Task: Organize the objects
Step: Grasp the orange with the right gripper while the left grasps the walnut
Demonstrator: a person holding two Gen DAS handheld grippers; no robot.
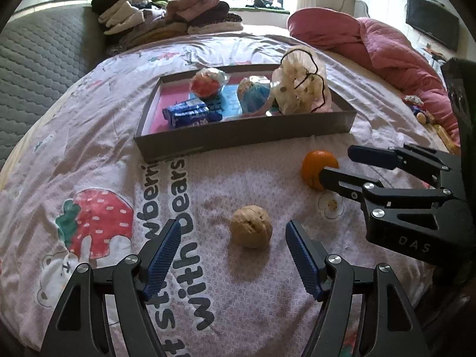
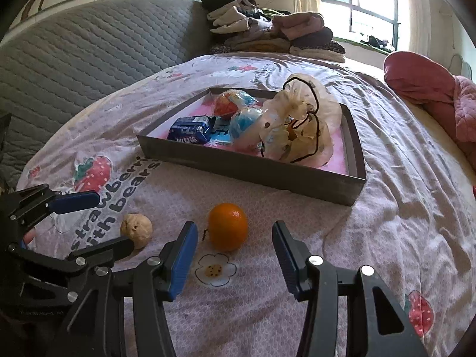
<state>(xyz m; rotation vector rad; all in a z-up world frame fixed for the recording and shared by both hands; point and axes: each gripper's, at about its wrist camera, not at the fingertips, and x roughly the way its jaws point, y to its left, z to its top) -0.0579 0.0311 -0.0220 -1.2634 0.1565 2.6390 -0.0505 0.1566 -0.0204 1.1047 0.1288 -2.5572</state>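
A tan walnut [image 1: 251,226] lies on the bedsheet between the open fingers of my left gripper [image 1: 233,227], just ahead of the pads. It also shows in the right wrist view [image 2: 136,230]. An orange [image 2: 228,226] lies on the sheet between the open fingers of my right gripper [image 2: 235,232]; in the left wrist view the orange [image 1: 318,168] sits at the right gripper [image 1: 334,160]. A grey shallow box [image 1: 247,138] beyond holds a blue snack packet [image 1: 190,114], two wrapped balls and a plastic bag [image 1: 300,84].
Folded clothes [image 1: 166,15] are stacked at the bed's far end. A pink quilt [image 1: 383,50] lies at the right. A grey padded headboard [image 2: 74,65] borders the left. Small toys [image 1: 419,110] lie by the quilt.
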